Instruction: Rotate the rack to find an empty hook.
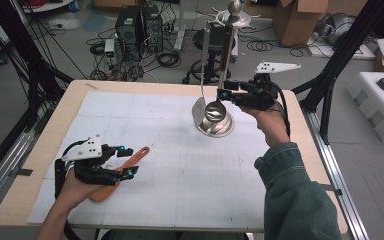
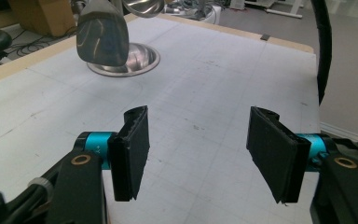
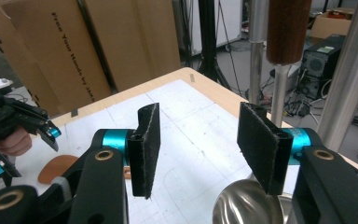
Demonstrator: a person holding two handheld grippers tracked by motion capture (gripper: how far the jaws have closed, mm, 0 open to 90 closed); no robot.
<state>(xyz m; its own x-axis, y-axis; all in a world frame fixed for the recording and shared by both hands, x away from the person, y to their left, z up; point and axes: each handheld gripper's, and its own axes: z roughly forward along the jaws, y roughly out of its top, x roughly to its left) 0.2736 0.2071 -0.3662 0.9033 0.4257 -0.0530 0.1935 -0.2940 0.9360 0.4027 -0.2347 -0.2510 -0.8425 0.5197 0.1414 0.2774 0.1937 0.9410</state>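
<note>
We hang spoons on a rack

At upper right, our right gripper [image 1: 223, 93] is open beside the hanging ladle [image 1: 215, 110] — nothing pinched. At lower left, our left gripper [image 1: 126, 161] is open too, over the orange spatula [image 1: 130, 161] on the table [image 1: 180, 165].

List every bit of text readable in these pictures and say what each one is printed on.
"Free Your Hands by Jak...": printed sideways down the brown cardboard box behind the table, in the right gripper view; the last word is partly unclear.
Nothing else reads: no text shows on the ladle, the orange spatula, the right tongs or the left tongs, and the boxes in the high view are too blurred.
</note>
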